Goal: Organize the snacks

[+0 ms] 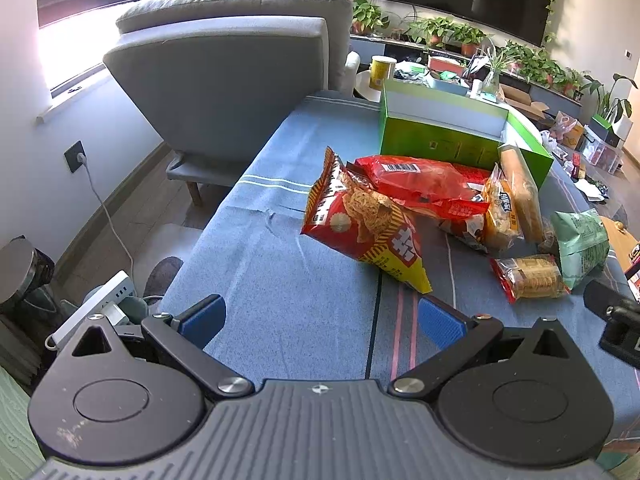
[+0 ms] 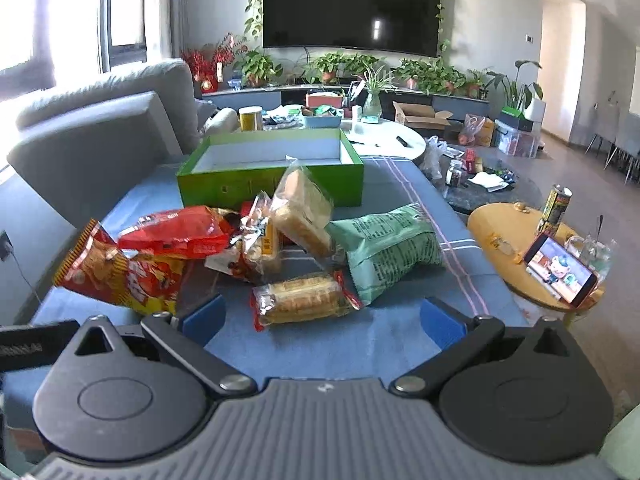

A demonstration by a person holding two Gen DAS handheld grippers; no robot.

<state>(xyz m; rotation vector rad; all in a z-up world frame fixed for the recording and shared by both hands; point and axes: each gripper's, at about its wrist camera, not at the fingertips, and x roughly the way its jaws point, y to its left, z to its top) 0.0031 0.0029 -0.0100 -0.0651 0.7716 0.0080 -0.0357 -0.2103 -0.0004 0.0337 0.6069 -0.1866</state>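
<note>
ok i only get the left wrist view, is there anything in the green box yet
Observer: no. The right wrist view looks down into the green box, and its white floor is bare.
Operator: what's the right hand-held gripper lined up on
Observer: the right hand-held gripper is open and holds nothing. The cracker pack lies on the table just ahead of it, between the lines of its two fingers.
Operator: anything off the right side of the table
Observer: a round yellow side table with a phone propped on it, its screen showing a cartoon.
</note>
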